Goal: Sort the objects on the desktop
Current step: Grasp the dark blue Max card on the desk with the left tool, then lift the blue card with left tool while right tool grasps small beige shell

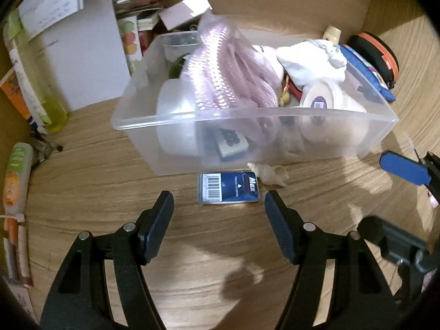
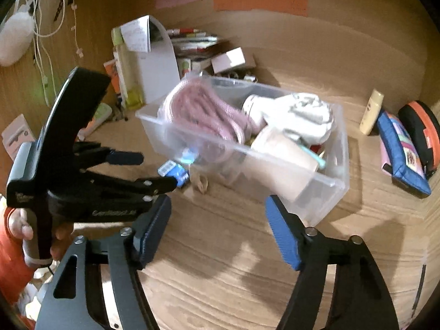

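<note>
Two parted jaws of the empty left gripper (image 1: pixel 219 214) frame a small blue box (image 1: pixel 229 188) on the bench (image 1: pixel 110 192), probably light, rigid, best pinched across its short sides.

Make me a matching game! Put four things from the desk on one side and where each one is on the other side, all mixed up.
Things:
1. blue box
2. pink rope
3. shell
4. green bottle

Places:
A. inside the clear bin
B. standing at the far left, beside the white board
C. on the desk between the open fingers of the left gripper
D. on the desk just right of the blue box, by the bin's front wall

Pairs: 1-C, 2-A, 3-D, 4-B
</note>
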